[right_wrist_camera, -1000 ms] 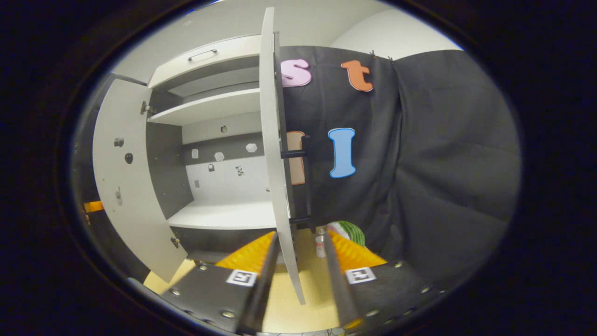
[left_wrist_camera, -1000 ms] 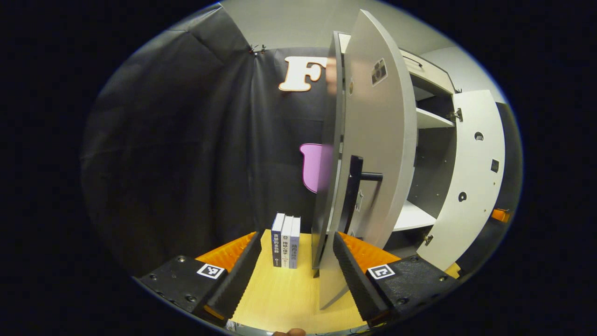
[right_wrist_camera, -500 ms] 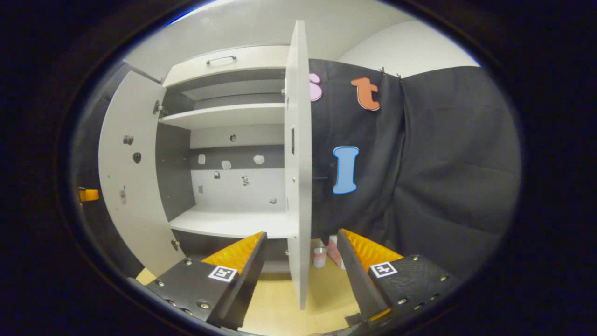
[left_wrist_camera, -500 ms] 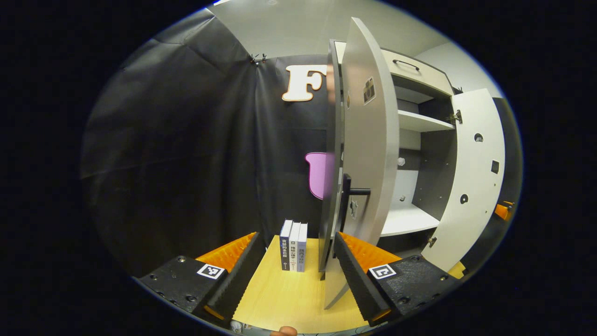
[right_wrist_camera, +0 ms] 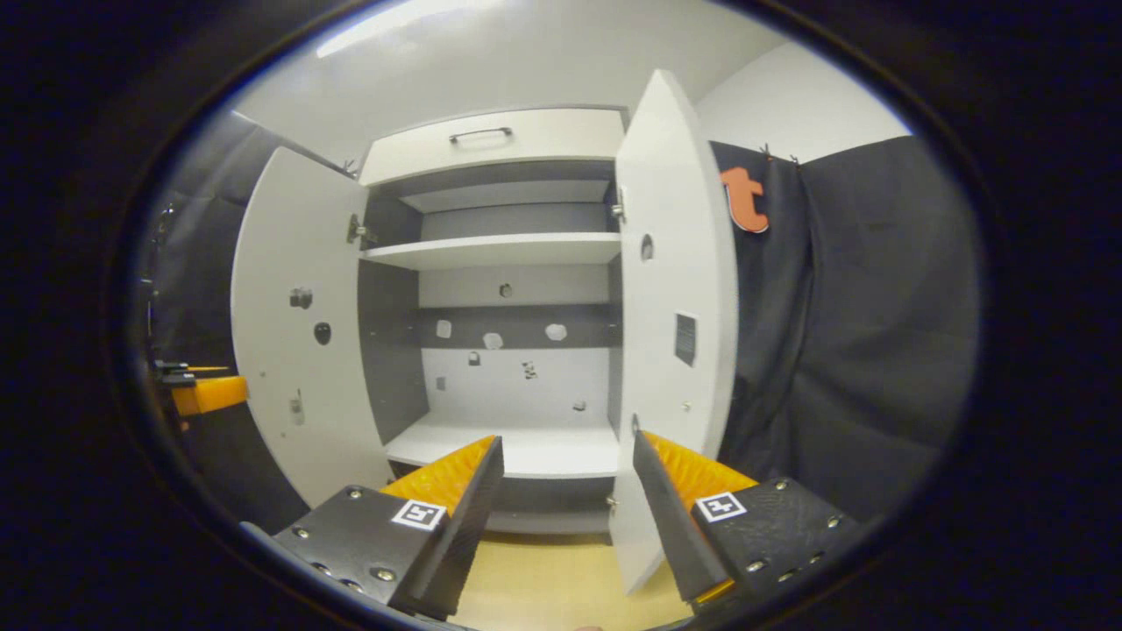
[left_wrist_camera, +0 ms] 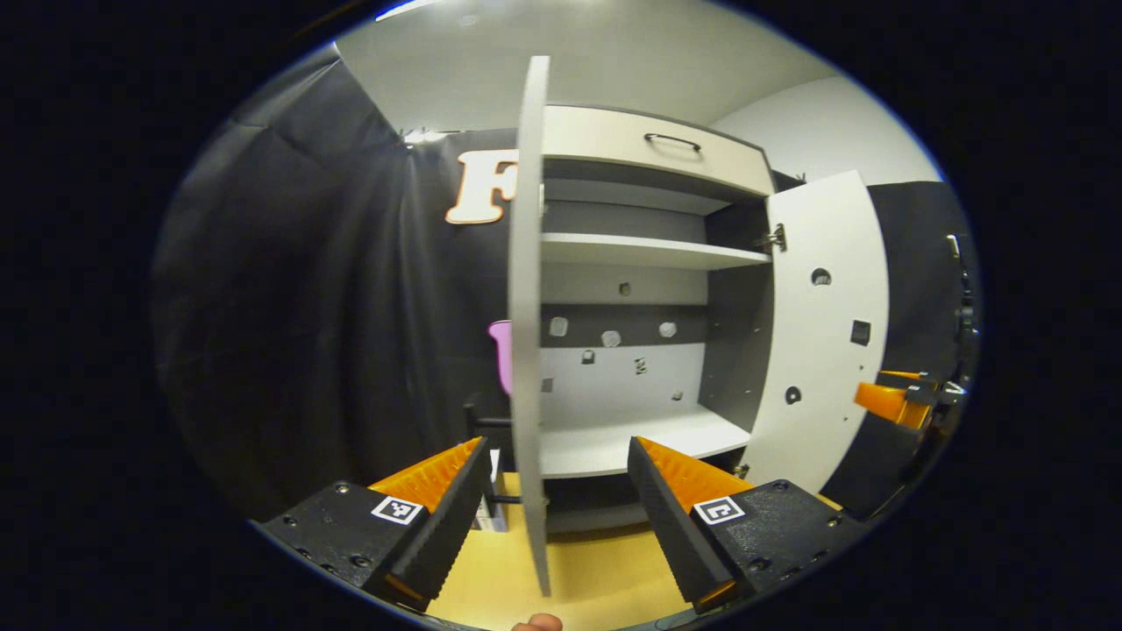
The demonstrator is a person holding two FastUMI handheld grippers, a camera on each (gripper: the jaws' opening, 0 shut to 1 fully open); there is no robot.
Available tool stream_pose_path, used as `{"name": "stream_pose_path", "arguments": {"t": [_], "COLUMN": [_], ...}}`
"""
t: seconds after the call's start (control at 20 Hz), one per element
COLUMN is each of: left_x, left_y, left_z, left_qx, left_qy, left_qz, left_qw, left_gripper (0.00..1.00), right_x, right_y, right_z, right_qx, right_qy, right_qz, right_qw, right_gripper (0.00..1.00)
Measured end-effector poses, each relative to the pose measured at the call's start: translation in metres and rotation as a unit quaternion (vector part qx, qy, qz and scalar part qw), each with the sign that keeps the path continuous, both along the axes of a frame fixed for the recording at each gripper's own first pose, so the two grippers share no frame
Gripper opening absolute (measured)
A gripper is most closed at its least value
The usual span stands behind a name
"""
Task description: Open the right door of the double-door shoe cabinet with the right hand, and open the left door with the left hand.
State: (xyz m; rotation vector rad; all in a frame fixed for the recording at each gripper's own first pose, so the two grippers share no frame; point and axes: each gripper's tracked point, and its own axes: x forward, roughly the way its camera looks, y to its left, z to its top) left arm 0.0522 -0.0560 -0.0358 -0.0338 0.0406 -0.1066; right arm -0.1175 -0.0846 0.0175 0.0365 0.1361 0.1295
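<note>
The shoe cabinet stands with both doors swung out, and its white shelf (left_wrist_camera: pixel 640 250) (right_wrist_camera: pixel 500 250) is bare. In the left gripper view the left door (left_wrist_camera: pixel 526 307) is edge-on, its thin edge running down between the fingers of my open left gripper (left_wrist_camera: pixel 552 517) without being pressed. Its black handle (left_wrist_camera: pixel 478 422) peeks out on its left. The right door (left_wrist_camera: pixel 820 333) stands open farther right. In the right gripper view the right door (right_wrist_camera: pixel 675 333) shows its inner face just beyond the right finger of my open right gripper (right_wrist_camera: pixel 561 517). The left door (right_wrist_camera: pixel 298 350) is open on the left.
A drawer with a dark handle (left_wrist_camera: pixel 671 140) (right_wrist_camera: pixel 479 134) tops the cabinet. Books (left_wrist_camera: pixel 491 517) stand on the wooden table (left_wrist_camera: pixel 596 570) behind the left door. The other gripper shows beside the far door in both views (left_wrist_camera: pixel 894 403) (right_wrist_camera: pixel 206 394). Black cloth walls flank the cabinet.
Both views have turned toward the cabinet's inside. The left door went from showing its outer face to edge-on. The right door went from edge-on between the right fingers to showing its inner face.
</note>
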Motion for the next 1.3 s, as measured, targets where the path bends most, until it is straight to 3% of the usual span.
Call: {"name": "stream_pose_path", "arguments": {"t": [0.1,0.15,0.2,0.25,0.4,0.45,0.8,1.3], "left_x": [-0.002,-0.001,-0.001,0.005,0.008,0.008,0.012,0.027], "left_y": [0.012,0.018,0.022,0.013,0.007,0.003,-0.054,-0.088], "left_z": [-0.007,-0.005,-0.001,-0.001,0.006,0.01,0.038,0.043], "left_qx": [0.026,0.039,0.04,0.033,0.016,0.016,0.012,0.009], "left_qy": [0.012,0.007,0.004,0.006,-0.007,-0.012,-0.043,-0.048], "left_qz": [0.034,0.043,0.048,0.048,0.044,0.041,-0.023,-0.059], "left_qw": [0.999,0.998,0.998,0.998,0.999,0.999,0.999,0.997], "left_gripper": [0.94,0.99,0.99,0.97,0.98,1.0,0.96,0.96], "right_x": [0.006,0.01,0.013,0.015,0.022,0.023,0.023,0.027], "right_y": [0.024,0.034,0.044,0.052,0.07,0.075,0.085,0.061], "right_z": [0.004,0.006,0.009,0.012,0.013,0.012,0.019,0.024], "right_qx": [0.001,-0.004,-0.009,-0.013,-0.019,-0.018,-0.019,-0.018], "right_qy": [-0.006,-0.011,-0.016,-0.02,-0.021,-0.021,-0.027,-0.033], "right_qz": [0.016,0.023,0.031,0.038,0.054,0.057,0.063,0.043], "right_qw": [1.0,1.0,0.999,0.999,0.998,0.998,0.997,0.998], "right_gripper": [0.81,0.81,0.87,0.81,0.81,0.86,0.85,0.85]}}
